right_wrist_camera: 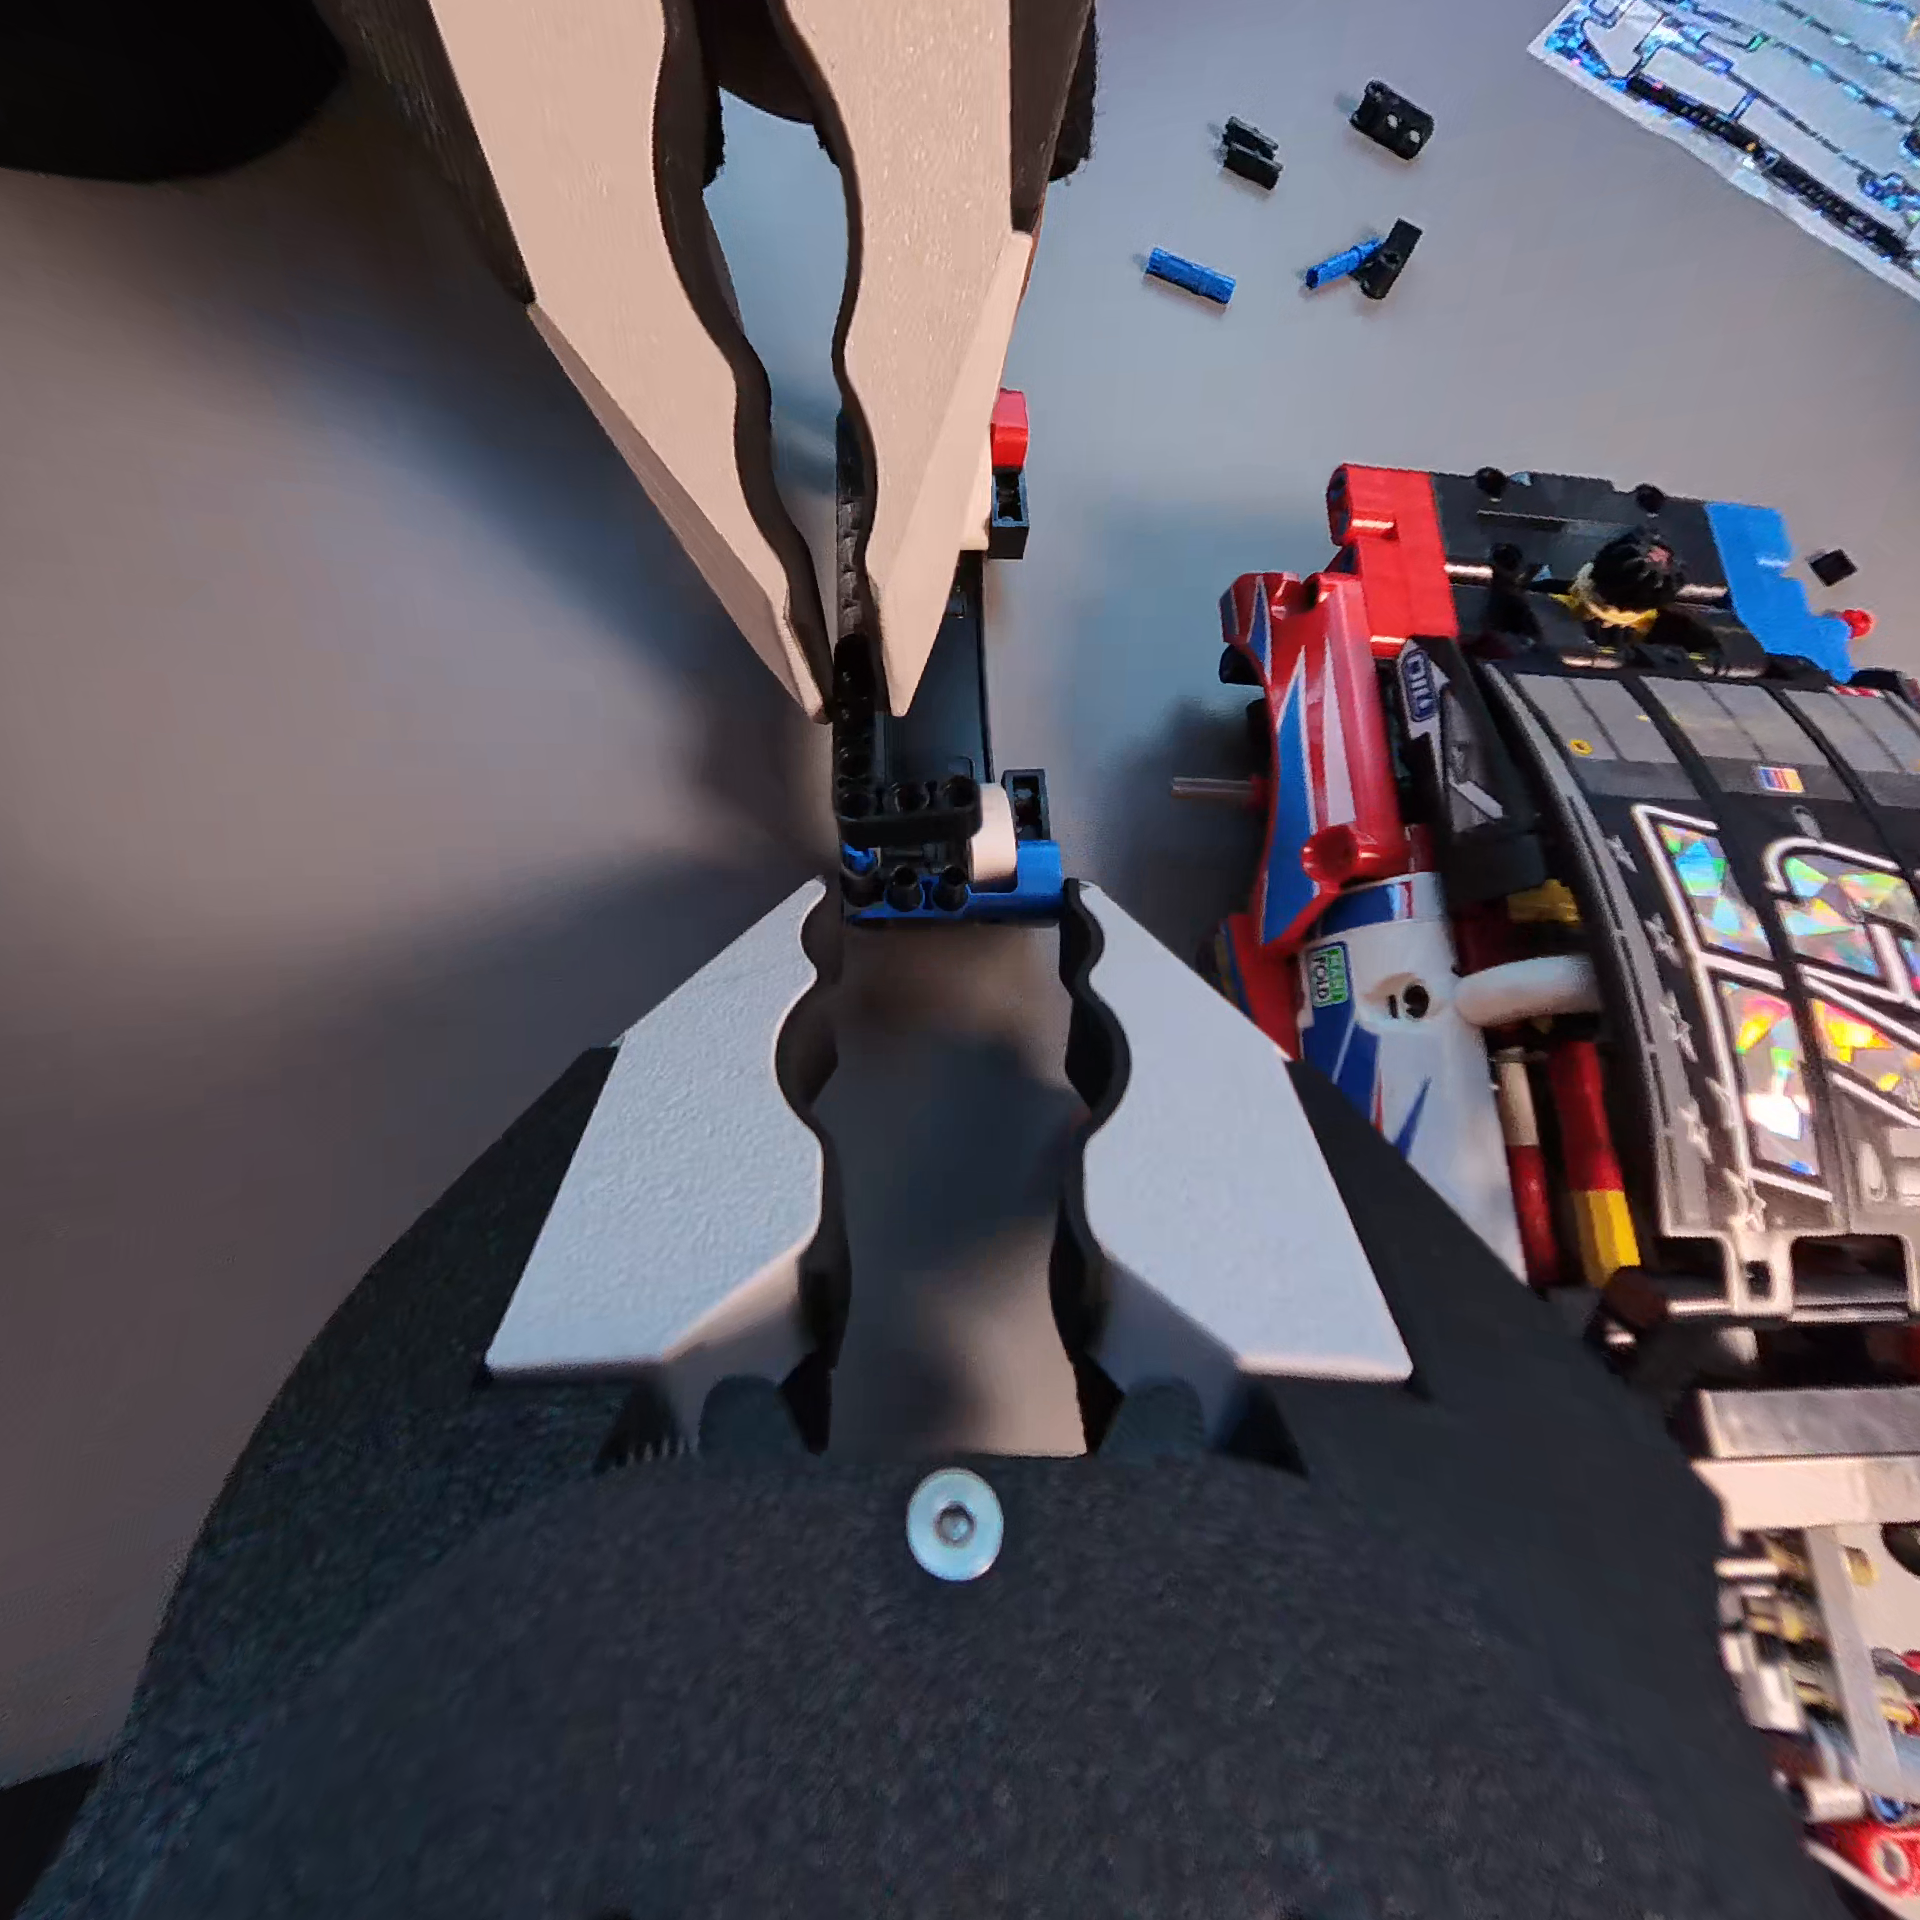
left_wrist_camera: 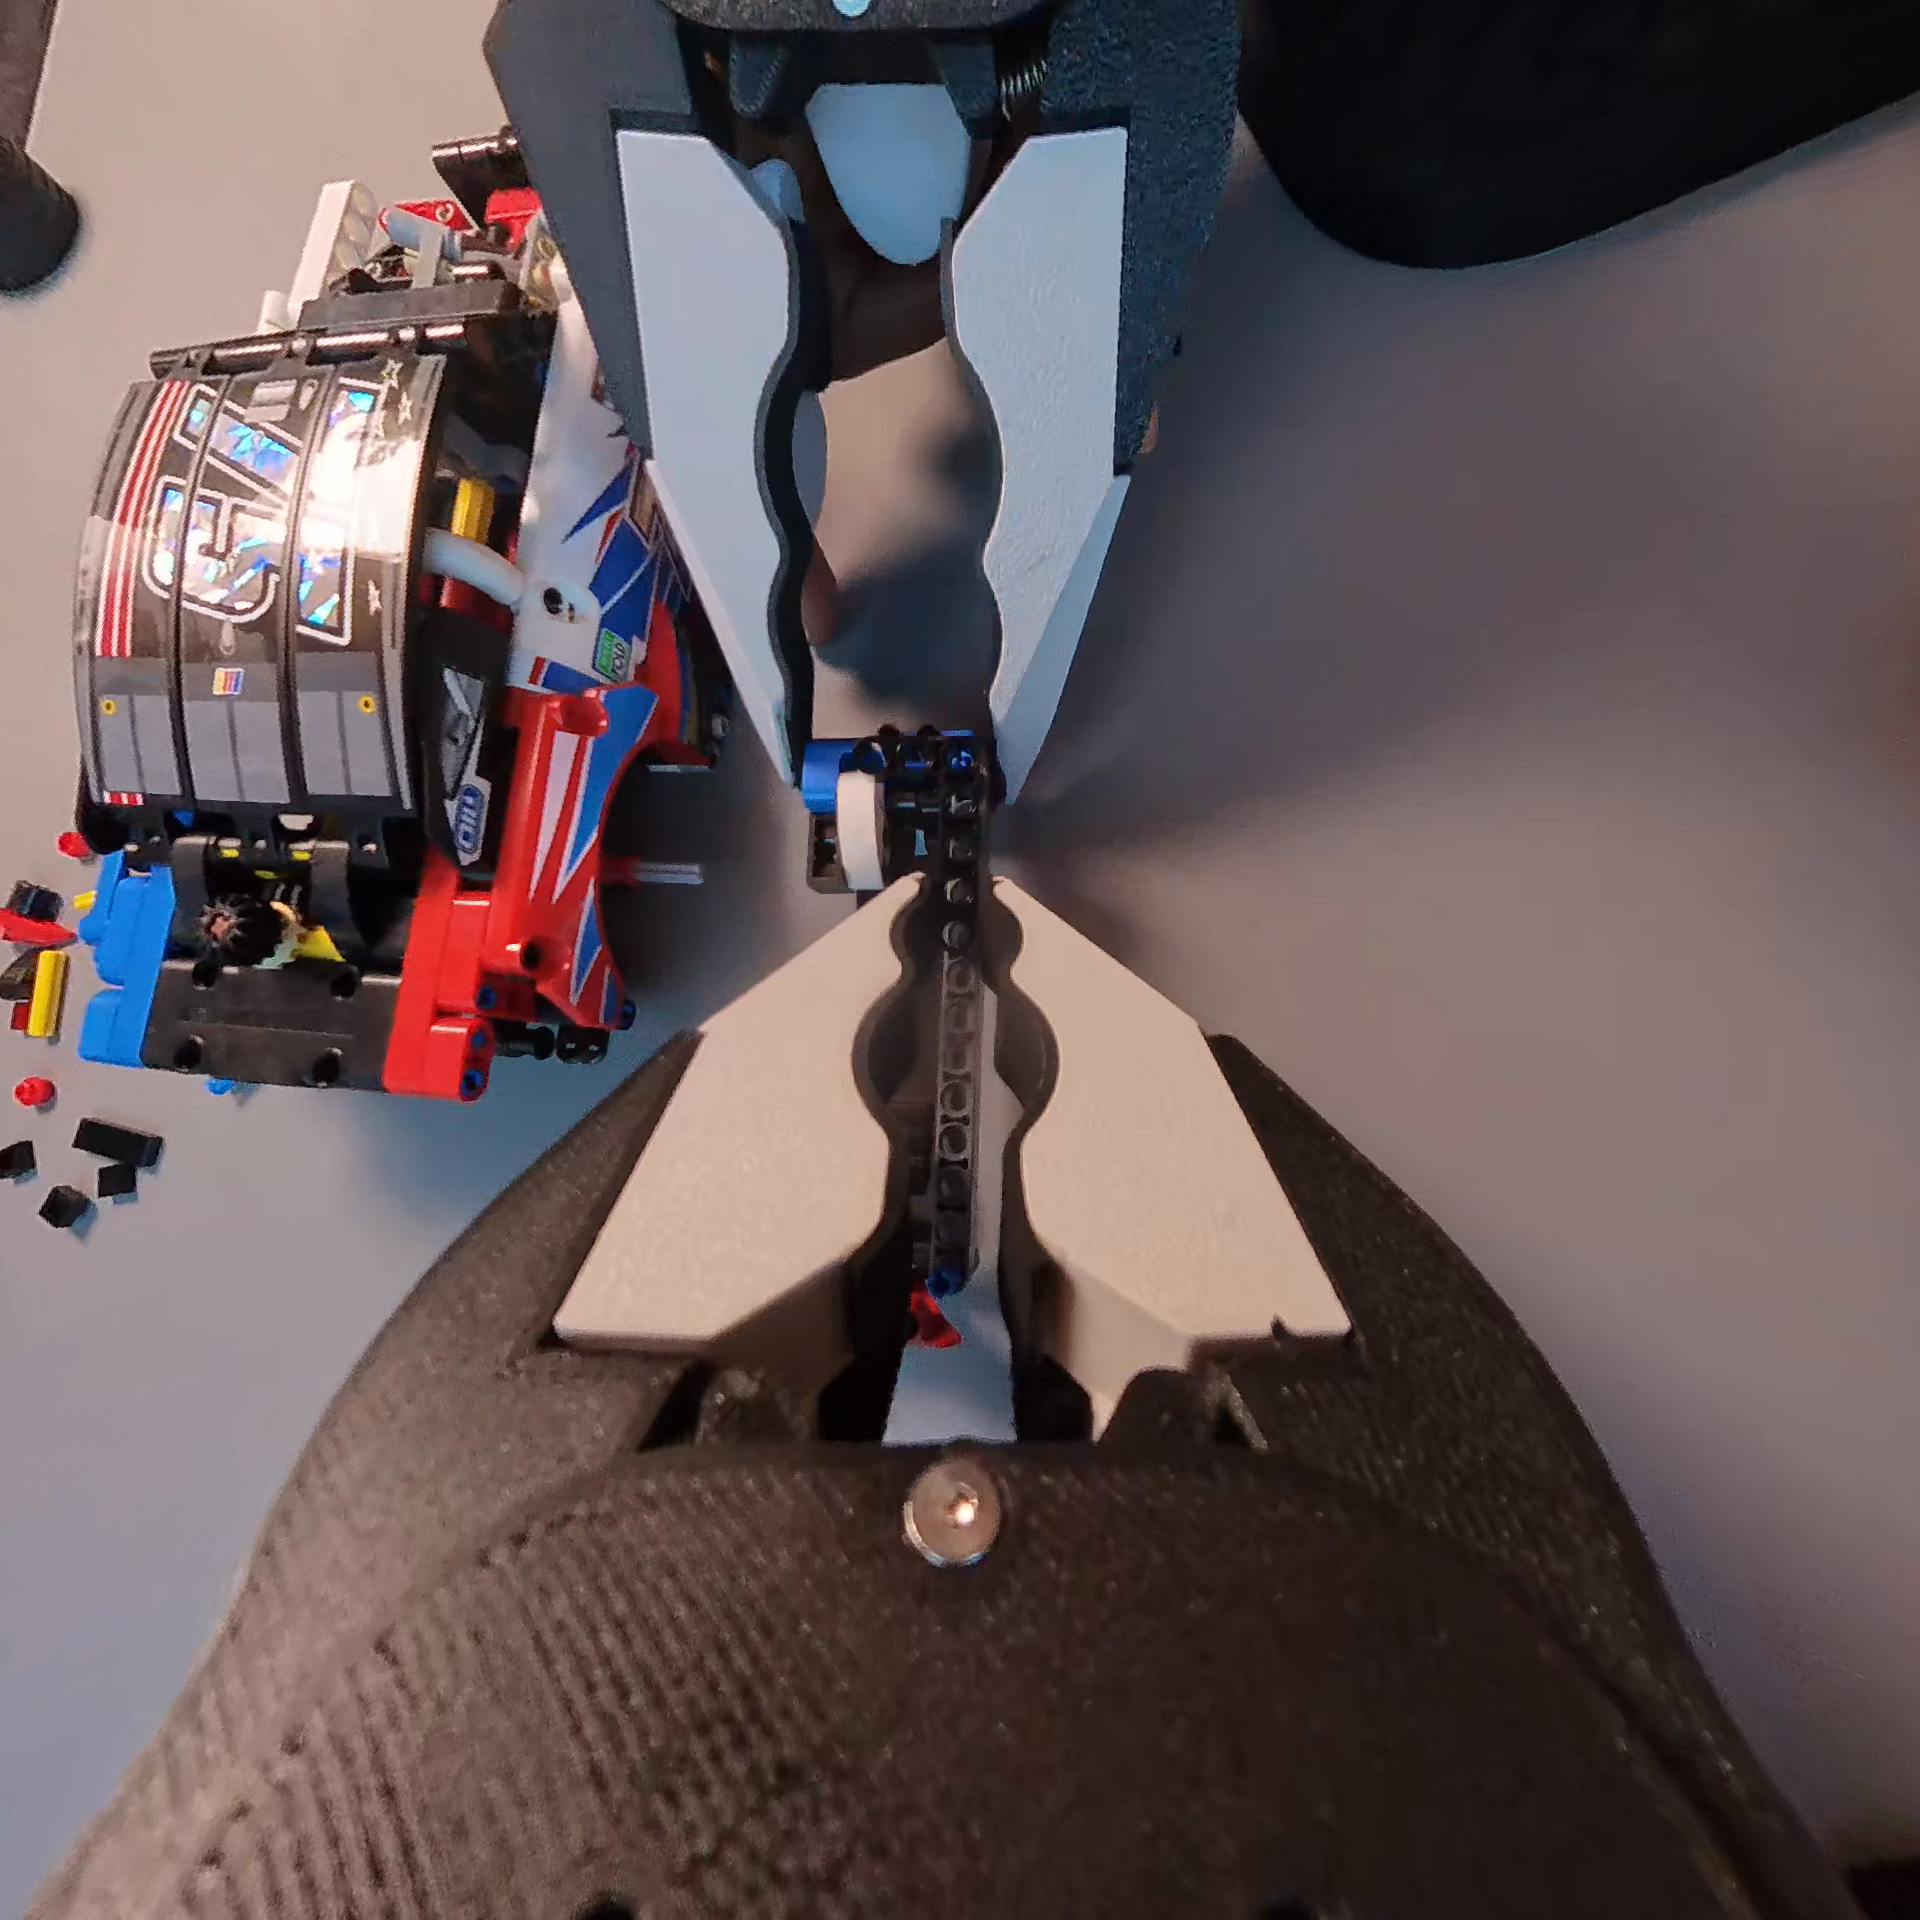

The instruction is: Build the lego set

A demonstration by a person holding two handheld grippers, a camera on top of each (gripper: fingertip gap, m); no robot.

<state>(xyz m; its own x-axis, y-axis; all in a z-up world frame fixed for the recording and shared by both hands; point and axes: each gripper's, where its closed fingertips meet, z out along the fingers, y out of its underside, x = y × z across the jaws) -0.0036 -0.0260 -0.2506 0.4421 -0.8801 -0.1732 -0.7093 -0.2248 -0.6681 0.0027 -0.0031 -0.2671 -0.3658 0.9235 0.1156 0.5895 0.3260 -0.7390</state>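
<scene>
Black, stiff plastic: a long holed beam (left_wrist_camera: 956, 1049) clamped edge-on in the left tool (left_wrist_camera: 951, 894), carrying a small cluster of blue, white and black pieces (left_wrist_camera: 883, 805) at its far end. Held above the grey table (left_wrist_camera: 1507, 935), between the two tools, which face each other tip to tip. Right tool (right_wrist_camera: 951, 899) parted, its tips set on either side of the cluster's blue end, perhaps just touching, not clearly squeezing. Half-built car (left_wrist_camera: 343, 727) lying just to the left of the left tool, loose small pieces (left_wrist_camera: 73, 1174) scattered beyond it on the table.

Light and rigid by the look of it, but smooth, and only pressed together: likely to twist or pop apart under a sideways pull. Best held on the beam's flat faces, close to the joint, never by the small white piece. Gentle, straight pressure for the right tool.
</scene>
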